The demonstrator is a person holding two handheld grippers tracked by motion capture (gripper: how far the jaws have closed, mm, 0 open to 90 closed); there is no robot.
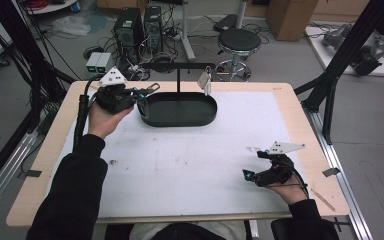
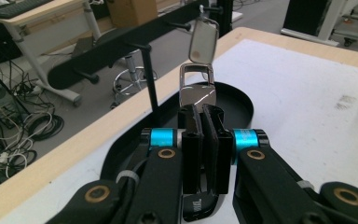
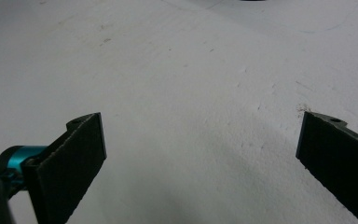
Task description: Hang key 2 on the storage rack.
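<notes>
From the high view, your left gripper (image 1: 147, 91) is at the far left of the desk (image 1: 290, 100), just beside the left end of the black oval tray (image 1: 180, 111), with a small metal clip (image 1: 153, 88) poking out of its tip. A black T-shaped stand (image 1: 178, 67) rises behind the tray, and a pale tag (image 1: 206, 80) hangs from its right end. Your right gripper (image 1: 254, 164) rests low over the white mat (image 1: 190, 160) near the desk's right front, well apart from the tray.

In the left gripper view, your jaws are clenched on the metal clip (image 2: 196, 91), which sticks up above them over the tray (image 2: 242, 100). The tag (image 2: 203, 39) hangs from the stand's bar (image 2: 135, 35) just beyond it.

In the right gripper view, your jaws are released, spread wide over bare white mat (image 3: 191, 93).
</notes>
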